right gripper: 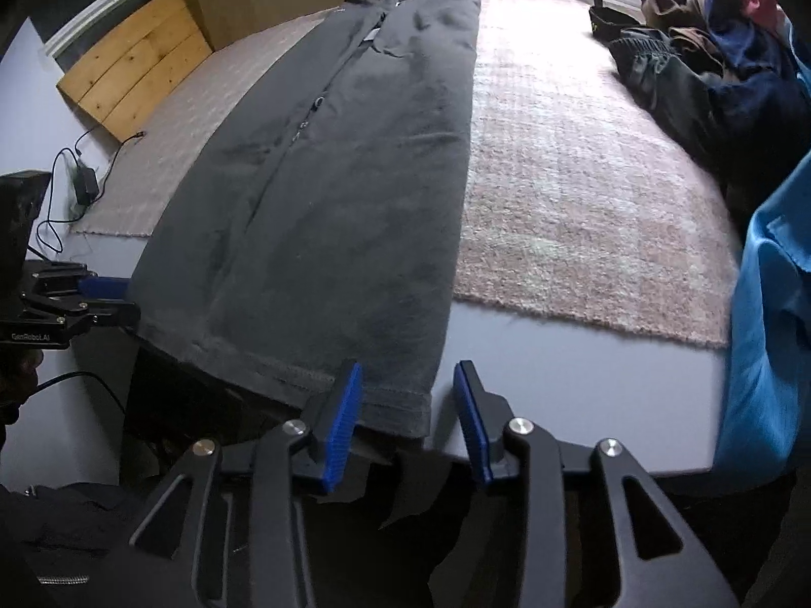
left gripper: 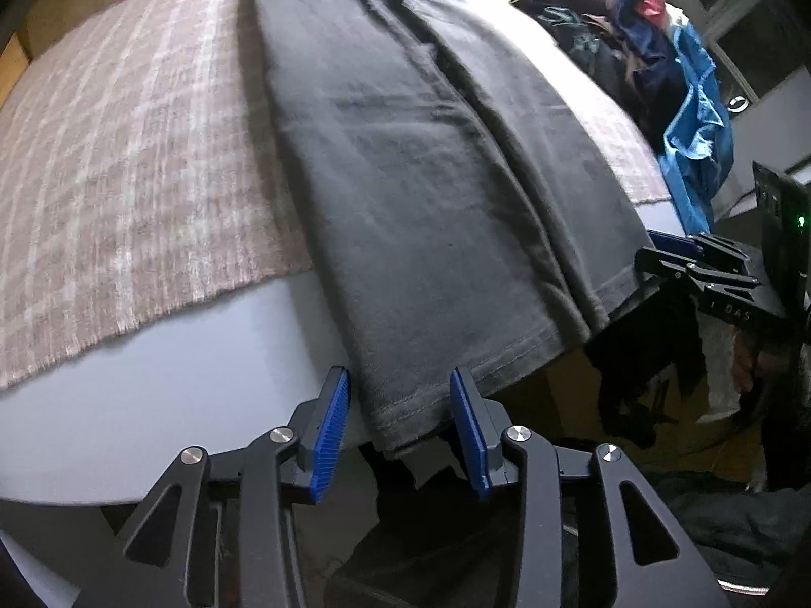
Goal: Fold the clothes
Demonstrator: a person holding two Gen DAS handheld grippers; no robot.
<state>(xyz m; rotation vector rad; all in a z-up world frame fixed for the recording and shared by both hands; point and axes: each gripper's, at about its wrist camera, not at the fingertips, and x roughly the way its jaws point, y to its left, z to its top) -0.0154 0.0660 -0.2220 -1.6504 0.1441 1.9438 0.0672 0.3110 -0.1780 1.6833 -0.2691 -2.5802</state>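
Note:
A long dark grey zip-up garment (left gripper: 405,202) lies flat along the table, its hem at the near edge. In the left wrist view my left gripper (left gripper: 400,430) stands open, its blue pads either side of the hem's left corner. In the right wrist view the same garment (right gripper: 344,177) shows its zipper, and my right gripper (right gripper: 408,420) is open astride the hem's right corner. Each view also catches the other gripper at the hem: the right gripper (left gripper: 654,253) and the left gripper (right gripper: 121,299).
A pinkish woven blanket (right gripper: 583,177) covers the white table (right gripper: 557,395) under the garment. A pile of mixed clothes (right gripper: 709,50) and a bright blue cloth (right gripper: 775,329) lie at the right. A wooden board (right gripper: 137,61) and a charger with cable (right gripper: 83,182) sit at the left.

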